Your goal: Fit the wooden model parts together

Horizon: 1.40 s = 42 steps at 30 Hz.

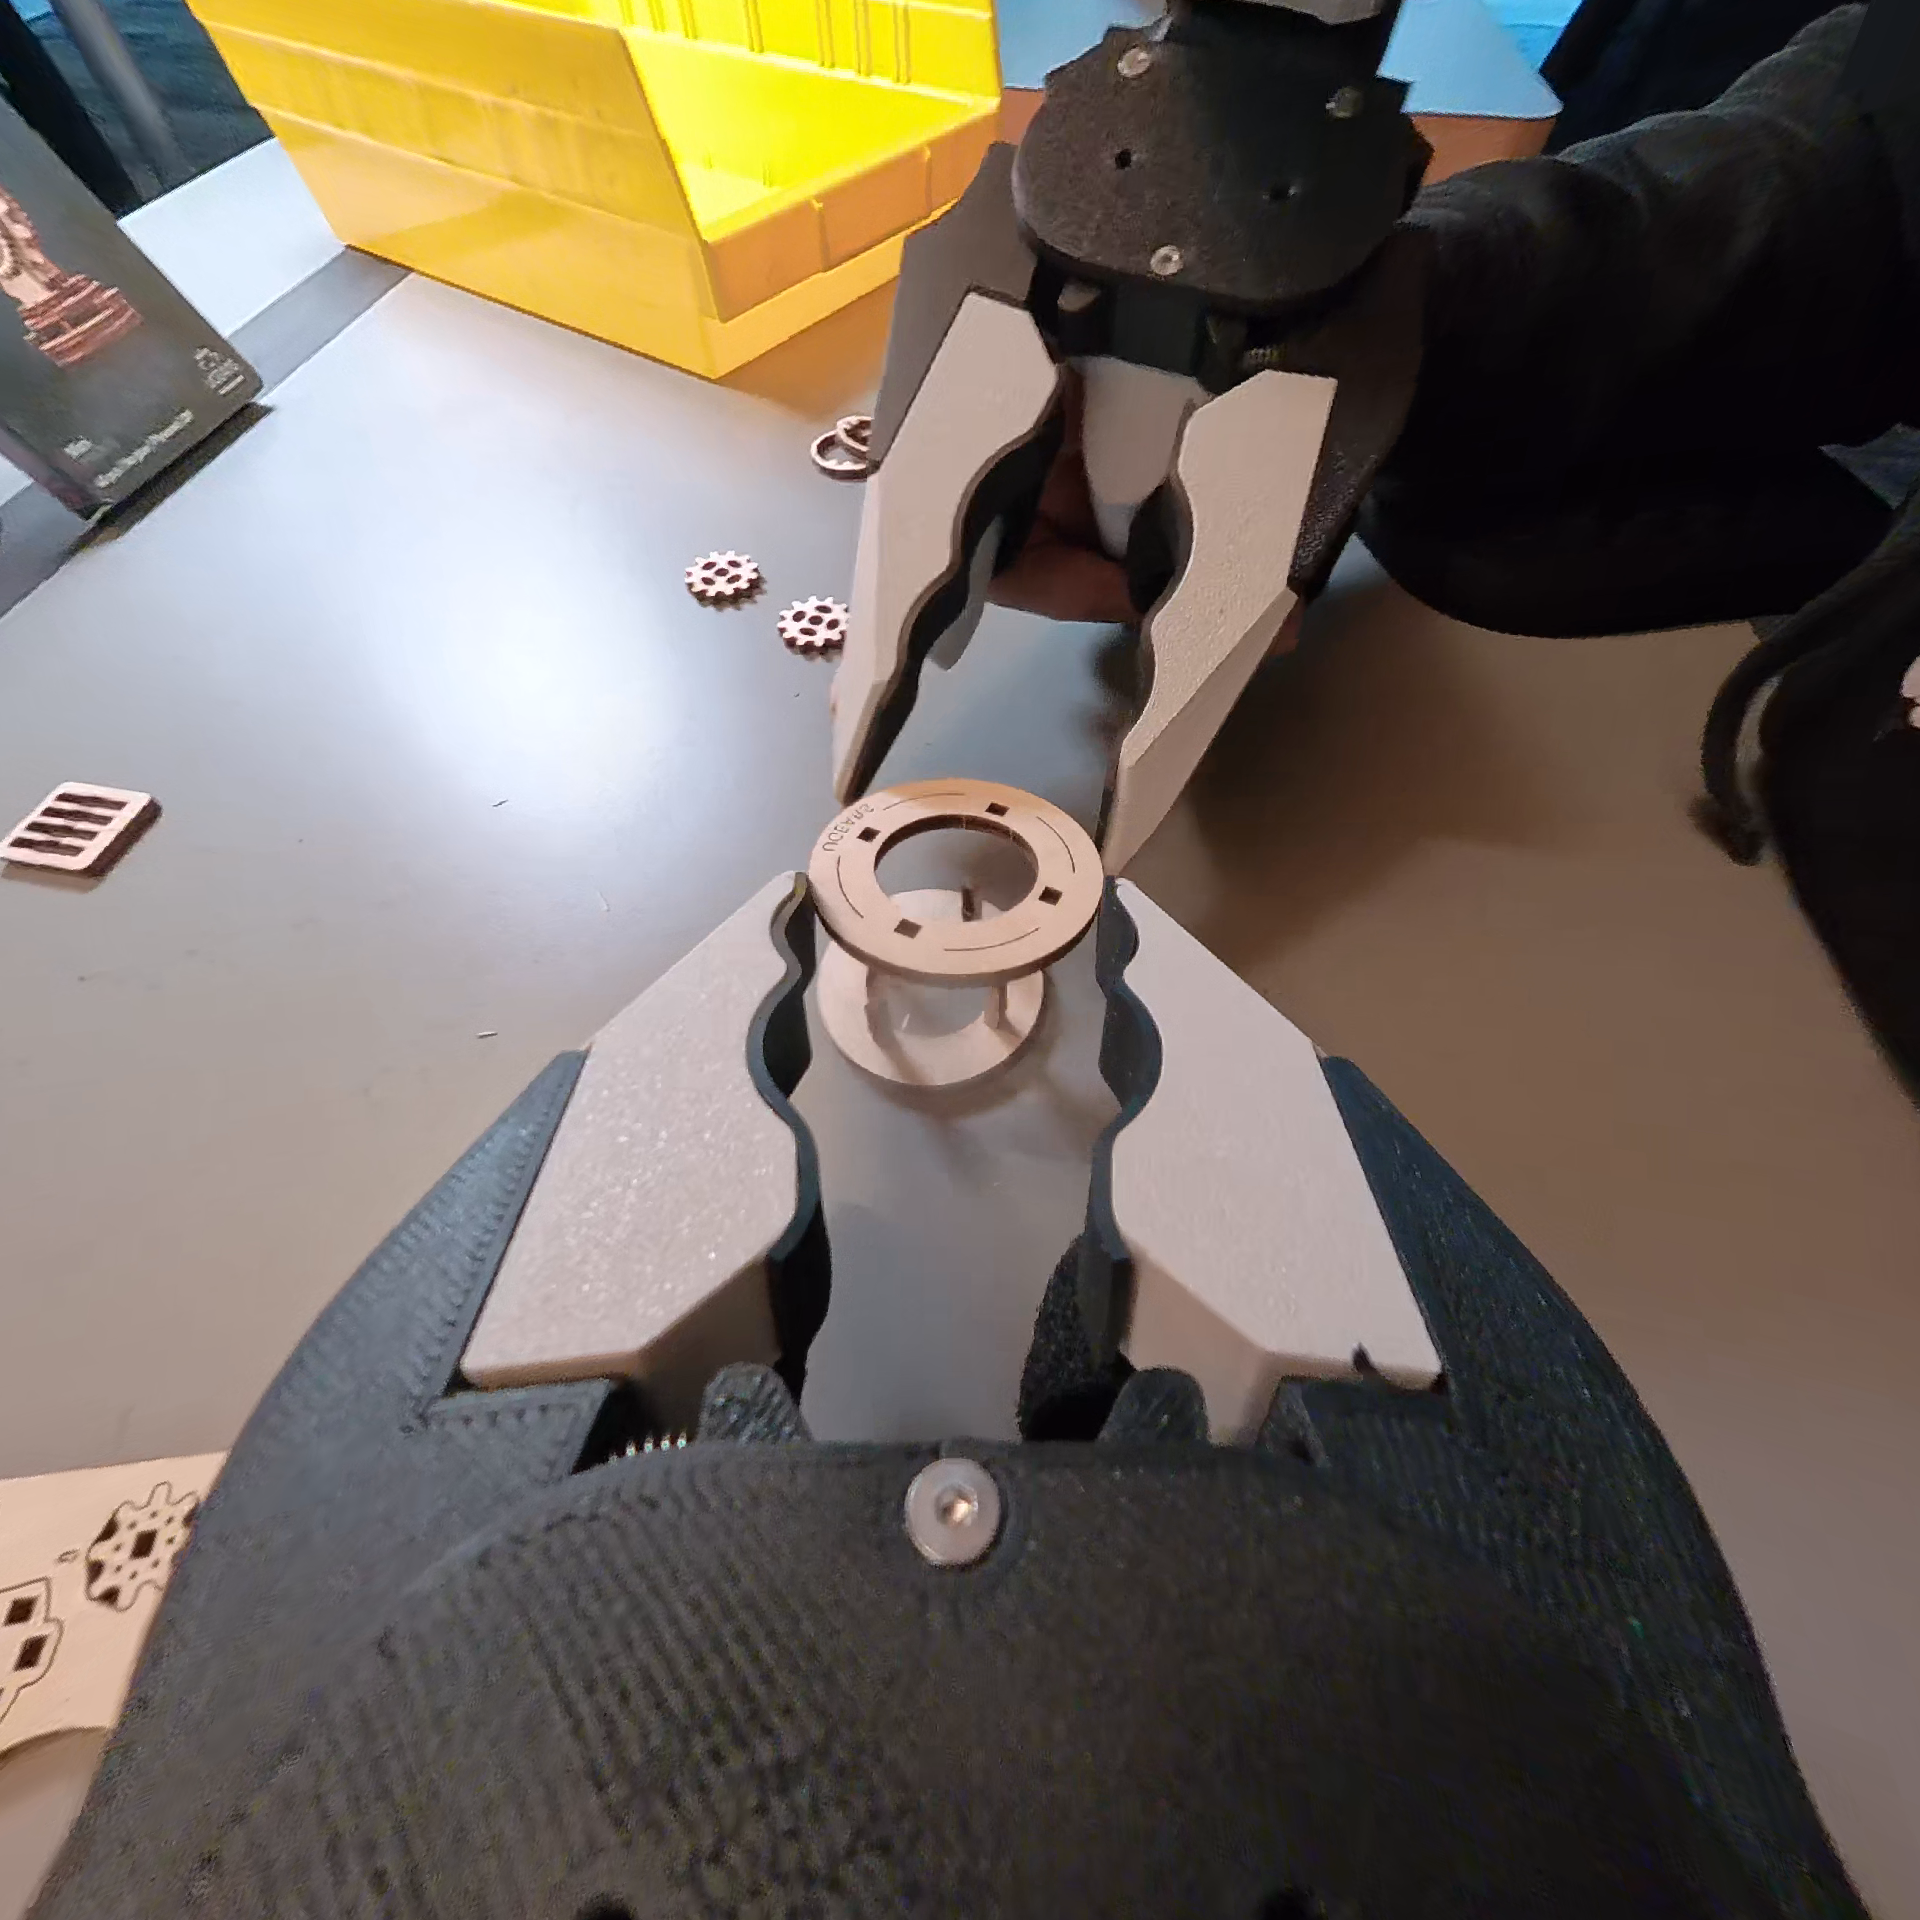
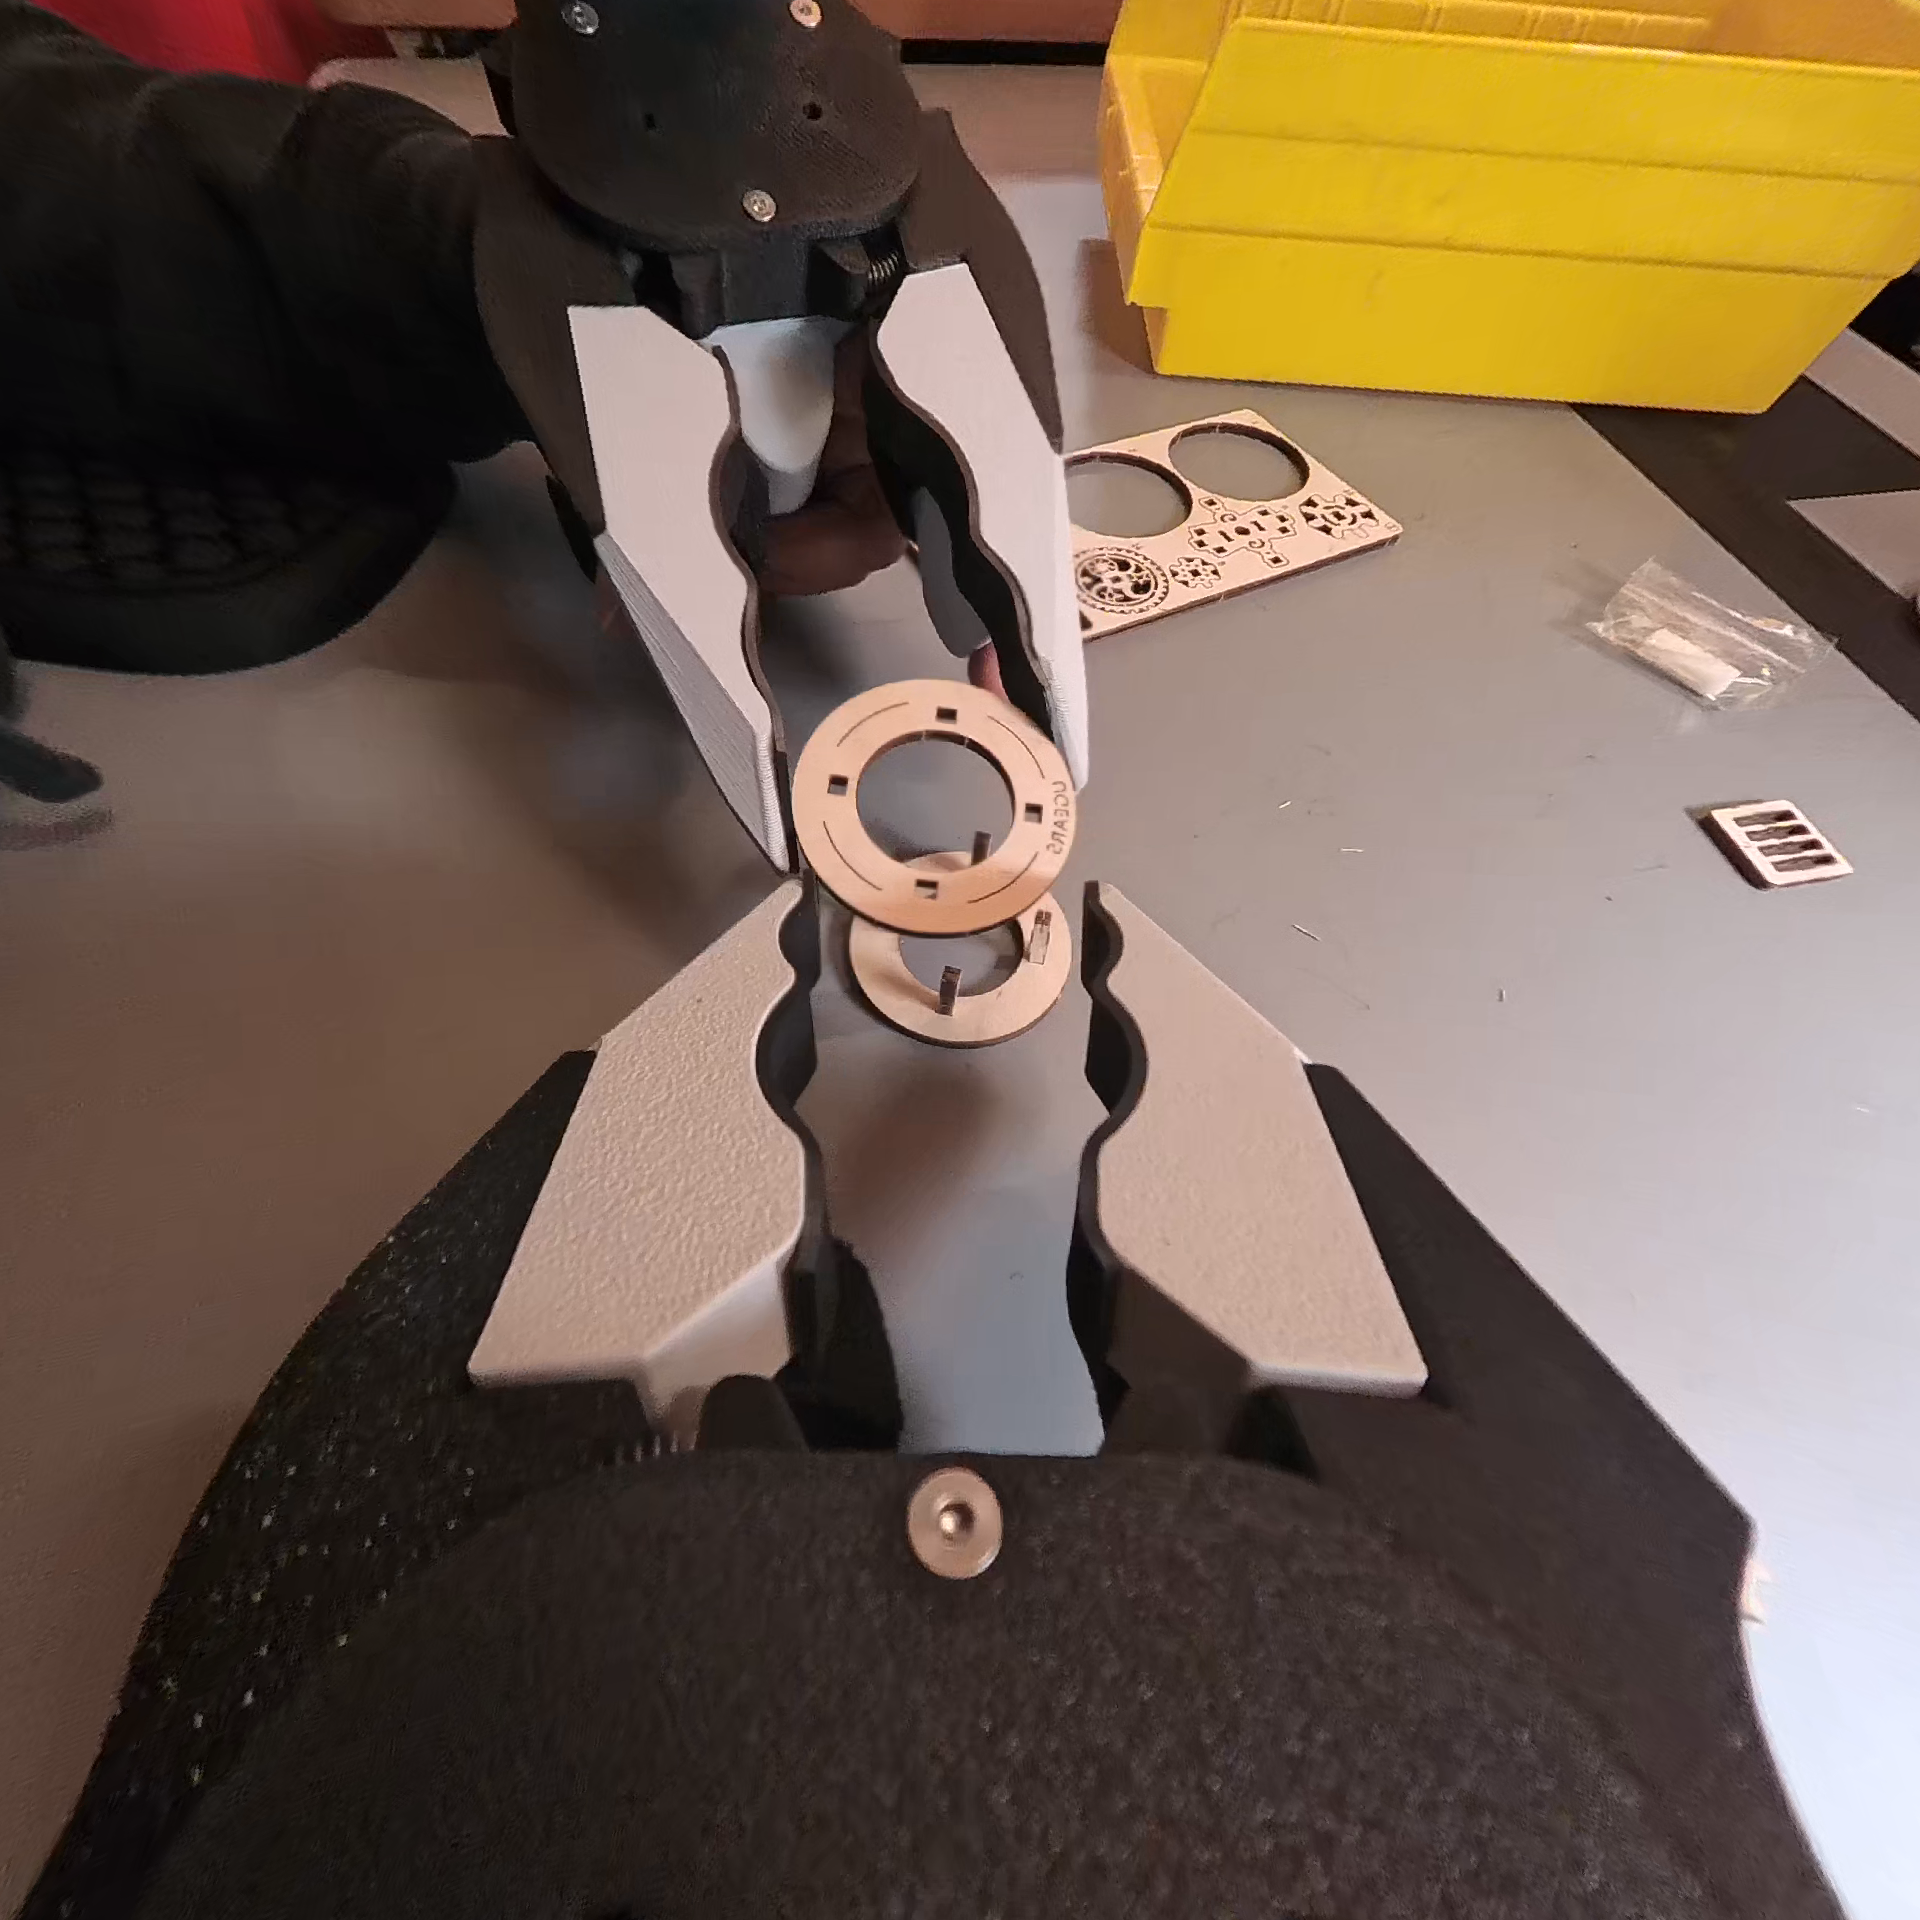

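A wooden ring with square slots (image 1: 1039, 904) (image 2: 831, 831) is held slightly tilted between the fingertips of my left gripper (image 1: 956, 894), which is shut on its edges. Below it a smaller wooden ring with upright pegs (image 1: 914, 1060) (image 2: 966, 1013) lies on the grey table (image 1: 416, 935). The slotted ring hovers just over the pegs; I cannot tell whether any peg is in a slot. My right gripper (image 2: 948, 904) faces the left one, open, with its fingertips flanking the pegged ring at a narrow gap. It also shows in the left wrist view (image 1: 987, 800).
A yellow bin (image 1: 644, 177) (image 2: 1507, 208) stands at the back. Two small gears (image 1: 724, 575), a slatted wooden piece (image 1: 78, 826) (image 2: 1782, 857), a punched wooden sheet (image 2: 1236, 530), a plastic bag (image 2: 1704, 644) and a dark box (image 1: 94, 343) lie around. The slatted wooden piece (image 1: 78, 826) is about 20 centimetres from both grippers' fingertips. Seen from the right wrist view (image 2: 1774, 842) as well.
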### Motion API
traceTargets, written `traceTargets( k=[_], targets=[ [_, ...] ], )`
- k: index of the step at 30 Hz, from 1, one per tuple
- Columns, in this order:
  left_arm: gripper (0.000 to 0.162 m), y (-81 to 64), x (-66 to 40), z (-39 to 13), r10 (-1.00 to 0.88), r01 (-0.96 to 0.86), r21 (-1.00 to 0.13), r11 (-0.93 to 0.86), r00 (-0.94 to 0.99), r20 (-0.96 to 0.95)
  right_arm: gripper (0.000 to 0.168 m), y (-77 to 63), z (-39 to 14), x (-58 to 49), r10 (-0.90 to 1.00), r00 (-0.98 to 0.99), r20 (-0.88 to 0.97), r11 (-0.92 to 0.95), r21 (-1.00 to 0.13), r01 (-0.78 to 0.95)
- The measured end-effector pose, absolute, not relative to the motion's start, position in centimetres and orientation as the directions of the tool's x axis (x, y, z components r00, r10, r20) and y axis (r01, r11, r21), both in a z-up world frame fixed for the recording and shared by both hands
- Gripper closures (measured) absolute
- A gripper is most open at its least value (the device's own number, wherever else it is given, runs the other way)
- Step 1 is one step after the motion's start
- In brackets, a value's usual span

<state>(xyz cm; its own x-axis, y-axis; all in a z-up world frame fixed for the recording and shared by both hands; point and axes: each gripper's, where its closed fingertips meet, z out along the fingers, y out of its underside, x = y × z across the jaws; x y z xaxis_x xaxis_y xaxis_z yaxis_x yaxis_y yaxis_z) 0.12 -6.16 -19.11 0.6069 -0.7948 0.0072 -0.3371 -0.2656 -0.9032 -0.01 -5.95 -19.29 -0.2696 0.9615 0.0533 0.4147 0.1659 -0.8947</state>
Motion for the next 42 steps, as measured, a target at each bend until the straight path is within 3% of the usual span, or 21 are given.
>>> traceTargets(
  k=[17,21,24,27,31,33,35,38,42],
  targets=[
    [0.110,-5.9,-0.4,-18.6,-0.782,-0.328,-0.909,-0.257,0.624,-0.004,0.127,-5.8,-18.4,0.0,0.966,-0.247,0.074,0.167,-0.909,0.382],
    [0.110,-6.9,0.0,-17.6,-0.828,-0.326,-0.928,-0.182,0.560,-0.034,0.122,-6.5,-17.2,0.8,0.931,-0.318,-0.179,-0.043,-0.919,0.391],
    [0.111,-8.1,0.5,-16.9,-0.878,-0.352,-0.931,-0.094,0.470,-0.089,0.123,-6.6,-15.7,1.3,0.816,-0.358,-0.454,-0.282,-0.854,0.438],
    [0.110,-8.7,0.9,-16.3,-0.895,-0.408,-0.913,-0.011,0.410,-0.173,0.125,-6.9,-14.6,1.4,0.634,-0.344,-0.693,-0.488,-0.703,0.516],
    [0.110,-9.1,1.6,-16.2,-0.895,-0.460,-0.887,0.044,0.376,-0.240,0.161,-8.0,-15.2,1.1,0.548,-0.323,-0.772,-0.548,-0.623,0.558],
    [0.110,-8.9,1.5,-16.3,-0.890,-0.463,-0.886,0.030,0.391,-0.235,0.164,-7.8,-15.2,0.8,0.547,-0.297,-0.783,-0.580,-0.610,0.540],
    [0.113,-7.9,0.7,-16.2,-0.858,-0.434,-0.901,-0.021,0.471,-0.206,0.168,-6.4,-14.1,0.6,0.517,-0.286,-0.807,-0.666,-0.589,0.457],
    [0.094,-5.7,-1.0,-15.7,-0.768,-0.328,-0.938,-0.114,0.628,-0.126,0.168,-3.4,-12.9,0.5,0.485,-0.228,-0.844,-0.796,-0.534,0.285],
    [0.092,-4.4,-0.8,-14.4,-0.673,-0.268,-0.959,-0.091,0.726,-0.140,0.168,-1.9,-13.1,0.2,0.385,-0.159,-0.909,-0.909,-0.403,0.104]
  ],
)
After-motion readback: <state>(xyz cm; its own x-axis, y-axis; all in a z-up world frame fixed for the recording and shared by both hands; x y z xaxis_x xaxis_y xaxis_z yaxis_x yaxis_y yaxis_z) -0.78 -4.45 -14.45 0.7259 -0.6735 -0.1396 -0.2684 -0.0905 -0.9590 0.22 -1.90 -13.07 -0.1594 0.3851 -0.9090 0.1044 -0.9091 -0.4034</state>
